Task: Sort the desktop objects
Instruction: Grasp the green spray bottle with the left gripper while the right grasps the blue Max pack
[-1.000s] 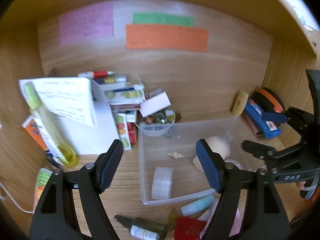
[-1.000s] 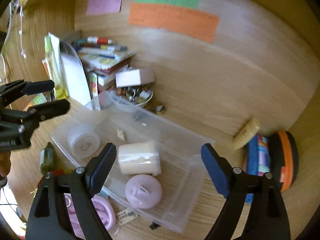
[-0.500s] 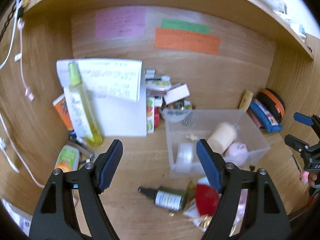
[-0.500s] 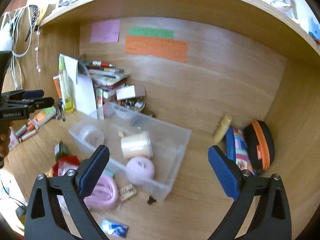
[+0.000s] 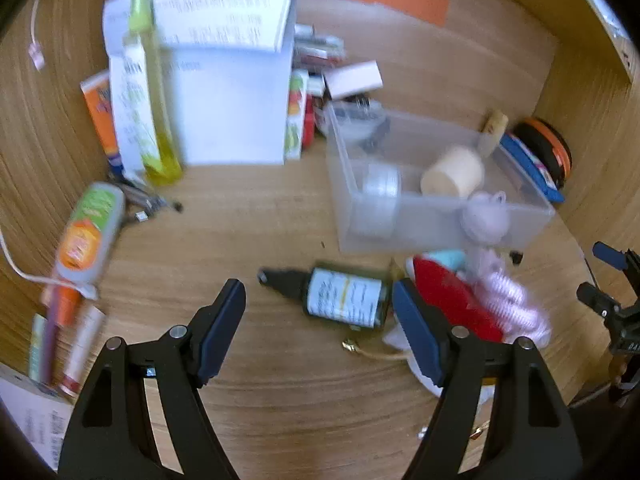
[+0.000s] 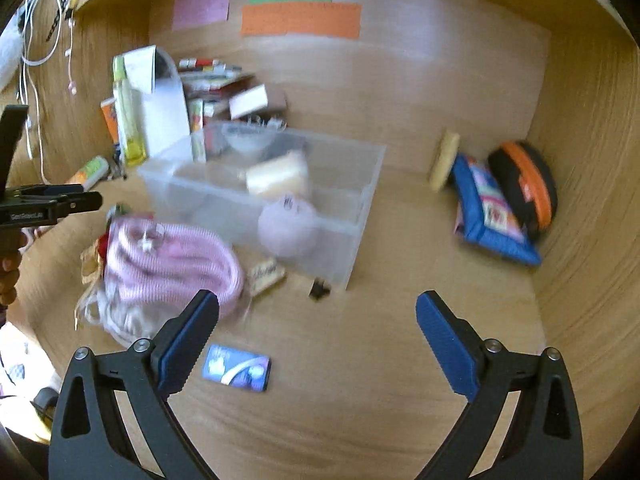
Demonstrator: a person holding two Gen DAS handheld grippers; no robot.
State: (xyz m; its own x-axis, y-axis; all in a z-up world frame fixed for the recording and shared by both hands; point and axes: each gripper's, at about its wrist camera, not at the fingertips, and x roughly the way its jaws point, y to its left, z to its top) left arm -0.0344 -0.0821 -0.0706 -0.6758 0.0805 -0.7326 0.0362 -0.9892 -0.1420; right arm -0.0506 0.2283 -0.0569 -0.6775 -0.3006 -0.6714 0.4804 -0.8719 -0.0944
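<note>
Your left gripper [image 5: 320,322], black-armed with blue pads, fills the lower frame of its own view, jaws apart and empty. Your right gripper [image 6: 318,330], built alike, spreads wider, nothing between its pads. Your fingers [image 6: 9,276] show at the left edge.

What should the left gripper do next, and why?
Probably ease down and forward onto the dropper bottle. It lies on its side on the desk just ahead of the open, empty left gripper, outside the clear bin that already holds a few items.
</note>
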